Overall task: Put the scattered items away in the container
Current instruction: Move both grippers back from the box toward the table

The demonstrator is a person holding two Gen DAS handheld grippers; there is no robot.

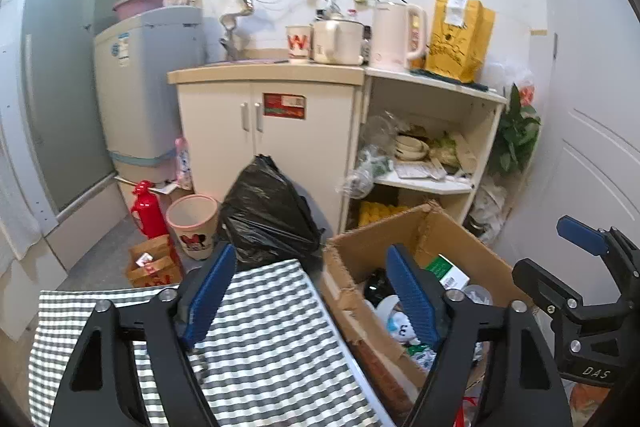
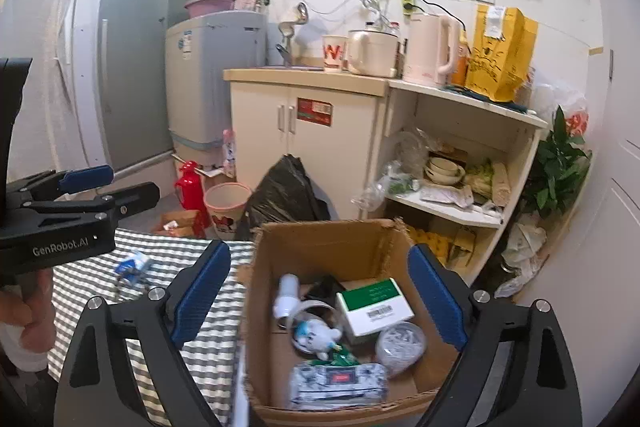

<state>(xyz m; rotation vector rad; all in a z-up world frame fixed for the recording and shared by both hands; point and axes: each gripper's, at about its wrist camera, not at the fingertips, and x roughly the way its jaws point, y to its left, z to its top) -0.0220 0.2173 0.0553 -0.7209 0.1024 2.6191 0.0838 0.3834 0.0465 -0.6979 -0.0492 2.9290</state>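
An open cardboard box (image 2: 332, 247) stands against the right edge of a table under a grey checked cloth (image 2: 180, 251). Inside lie a white bottle (image 2: 288, 295), a green and white carton (image 2: 374, 303), a small plush toy (image 2: 316, 335), a clear lidded cup (image 2: 400, 345) and a patterned pouch (image 2: 338, 381). My right gripper (image 2: 320, 297) hangs open over the box, holding nothing. On the cloth rests a small blue and white packet (image 2: 132, 263). My left gripper (image 1: 312, 297) is open and empty above the seam between cloth (image 1: 260, 347) and box (image 1: 372, 247). A hand (image 2: 28, 311) holds its handle.
On the floor beyond the table are a black rubbish bag (image 1: 268, 211), a pink bin (image 1: 194, 223), a red flask (image 1: 148, 207) and a small brown carton (image 1: 154, 267). Behind them stand a white cabinet (image 1: 280, 131), an open shelf (image 1: 432, 147) and a potted plant (image 1: 516, 131).
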